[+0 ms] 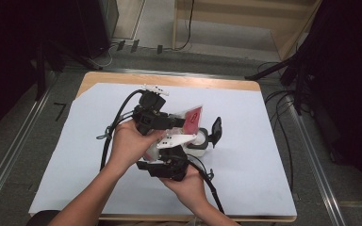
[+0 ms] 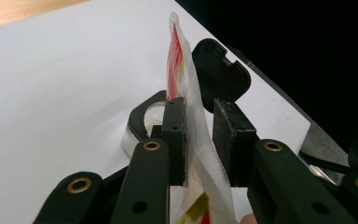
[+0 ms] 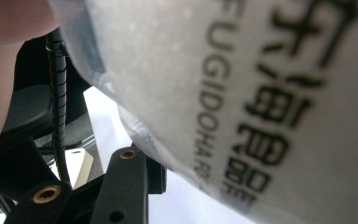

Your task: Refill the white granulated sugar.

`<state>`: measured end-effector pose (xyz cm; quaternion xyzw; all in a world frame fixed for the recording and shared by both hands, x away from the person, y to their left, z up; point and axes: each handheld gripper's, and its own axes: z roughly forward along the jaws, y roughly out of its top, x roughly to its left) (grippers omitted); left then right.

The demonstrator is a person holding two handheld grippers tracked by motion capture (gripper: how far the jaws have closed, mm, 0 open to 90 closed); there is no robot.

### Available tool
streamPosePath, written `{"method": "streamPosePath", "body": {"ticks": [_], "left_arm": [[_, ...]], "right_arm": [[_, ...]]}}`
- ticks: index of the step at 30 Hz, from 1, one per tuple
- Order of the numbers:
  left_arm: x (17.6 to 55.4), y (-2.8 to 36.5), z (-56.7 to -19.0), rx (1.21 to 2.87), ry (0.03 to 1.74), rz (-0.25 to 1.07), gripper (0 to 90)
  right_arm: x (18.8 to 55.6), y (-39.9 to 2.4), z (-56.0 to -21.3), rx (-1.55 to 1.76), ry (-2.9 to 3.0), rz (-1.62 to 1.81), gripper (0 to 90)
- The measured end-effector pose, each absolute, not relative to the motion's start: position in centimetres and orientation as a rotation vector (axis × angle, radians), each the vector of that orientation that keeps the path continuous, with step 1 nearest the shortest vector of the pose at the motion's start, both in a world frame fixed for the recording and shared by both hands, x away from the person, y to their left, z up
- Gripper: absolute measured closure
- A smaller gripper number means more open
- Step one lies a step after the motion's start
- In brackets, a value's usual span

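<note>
A red and white printed packet (image 1: 192, 118) is held upright above the table's middle. My left gripper (image 1: 181, 121) comes in from the left and is shut on it; in the left gripper view the packet (image 2: 186, 93) stands squeezed between the two jaws. My right gripper (image 1: 162, 160) sits just below and nearer the person. Its view has the packet (image 3: 242, 93) pressed close to the lens over one finger (image 3: 127, 186), with the other jaw hidden. A small clear tub (image 1: 199, 141) with a black hinged lid (image 1: 216, 131) flipped open stands on the table right behind the packet.
A white sheet (image 1: 245, 160) covers the wooden table (image 1: 169, 80). Cables trail from both grippers toward the person. Black stands and cables (image 1: 283, 70) lie on the floor off the table's right and far sides.
</note>
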<state>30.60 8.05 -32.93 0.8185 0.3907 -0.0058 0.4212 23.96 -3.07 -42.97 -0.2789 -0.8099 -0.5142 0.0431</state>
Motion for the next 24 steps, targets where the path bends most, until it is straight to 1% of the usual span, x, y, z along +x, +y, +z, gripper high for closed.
{"method": "streamPosePath", "body": {"ticks": [24], "left_arm": [[30.58, 7.98, -32.64, 2.059, 0.974, -0.013, 75.4]], "right_arm": [[23.79, -3.01, -42.76, -0.844, -2.494, -1.586, 63.8]]}}
